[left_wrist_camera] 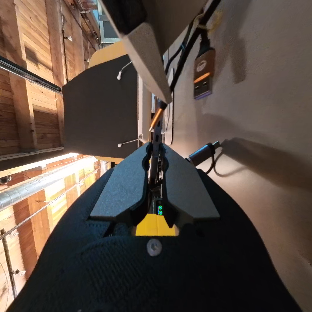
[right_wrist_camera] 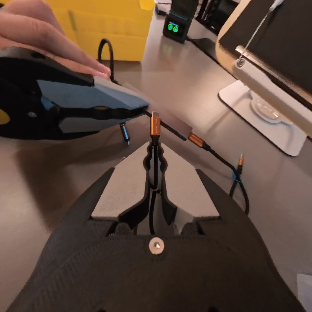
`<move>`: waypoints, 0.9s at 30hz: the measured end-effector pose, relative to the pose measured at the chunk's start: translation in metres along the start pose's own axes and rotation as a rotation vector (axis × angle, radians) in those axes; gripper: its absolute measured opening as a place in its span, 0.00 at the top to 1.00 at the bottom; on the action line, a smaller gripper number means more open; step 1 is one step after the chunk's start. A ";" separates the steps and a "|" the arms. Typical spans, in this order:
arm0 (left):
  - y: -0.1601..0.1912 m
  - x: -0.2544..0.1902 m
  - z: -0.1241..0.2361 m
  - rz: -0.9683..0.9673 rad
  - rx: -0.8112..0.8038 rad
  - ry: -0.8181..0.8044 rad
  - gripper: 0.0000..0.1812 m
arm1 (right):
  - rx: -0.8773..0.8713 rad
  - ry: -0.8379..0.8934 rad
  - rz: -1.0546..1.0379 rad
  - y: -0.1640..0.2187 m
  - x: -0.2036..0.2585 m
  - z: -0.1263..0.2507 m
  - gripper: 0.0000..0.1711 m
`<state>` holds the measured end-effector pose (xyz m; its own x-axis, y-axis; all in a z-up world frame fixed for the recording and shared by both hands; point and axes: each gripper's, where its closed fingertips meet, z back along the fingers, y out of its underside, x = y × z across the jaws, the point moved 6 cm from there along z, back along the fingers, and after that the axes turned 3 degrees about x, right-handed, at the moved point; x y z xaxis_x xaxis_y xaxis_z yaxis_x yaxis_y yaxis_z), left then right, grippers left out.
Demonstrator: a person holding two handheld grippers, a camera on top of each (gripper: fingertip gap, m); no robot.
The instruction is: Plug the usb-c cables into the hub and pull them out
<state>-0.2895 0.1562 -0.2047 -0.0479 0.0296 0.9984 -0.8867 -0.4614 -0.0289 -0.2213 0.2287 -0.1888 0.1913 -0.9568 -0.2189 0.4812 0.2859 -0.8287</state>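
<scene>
Pinching orange USB-C plug in right gripper jaws, tip pointing at hub clamped edgewise by left gripper.

The slim grey metal hub shows only its far half in the right wrist view; its near end disappears between the left tongs. Beside the hub, the person's hand is cut off by the top and left edges. Behind it, the yellow box runs off the top. In the left wrist view, the hub appears edge-on, its ports too small to identify.
</scene>
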 end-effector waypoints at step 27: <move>-0.010 -0.001 -0.005 -0.052 0.075 -0.039 0.96 | 0.128 0.118 0.041 0.012 -0.004 -0.009 0.98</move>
<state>-0.2829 0.1649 -0.2056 0.0166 0.0210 0.9996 -0.8505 -0.5253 0.0252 -0.2236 0.2354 -0.2022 0.1151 -0.9417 -0.3161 0.5819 0.3218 -0.7469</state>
